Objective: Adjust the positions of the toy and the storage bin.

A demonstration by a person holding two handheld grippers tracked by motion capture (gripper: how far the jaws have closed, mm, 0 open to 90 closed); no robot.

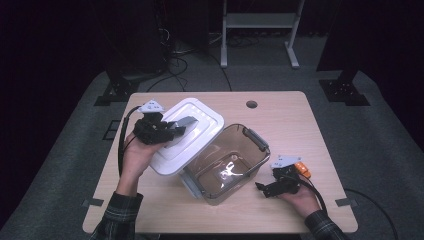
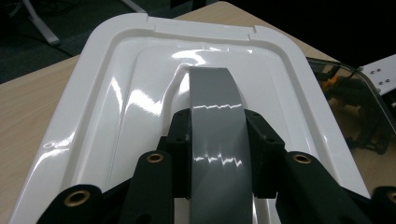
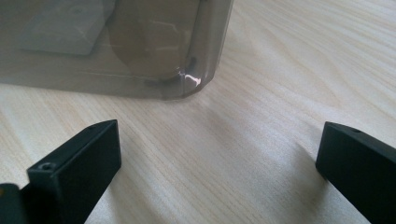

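Note:
A white plastic lid (image 1: 187, 135) with a grey handle (image 1: 185, 121) is held tilted over the left edge of a clear smoky storage box (image 1: 225, 165). My left gripper (image 1: 172, 132) is shut on the grey handle (image 2: 217, 130), one black jaw on each side of it, above the white lid (image 2: 107, 107). My right gripper (image 1: 265, 189) rests low on the table at the box's right, jaws wide apart with bare wood between them. In the right gripper view its gripper (image 3: 217, 172) faces a lower corner of the box (image 3: 140, 46).
The wooden table (image 1: 280, 120) has a round cable hole (image 1: 251, 104) at the back. The box has grey latches (image 1: 257, 137) on its ends. Dark stands and a white frame (image 1: 260, 30) sit on the floor beyond the table.

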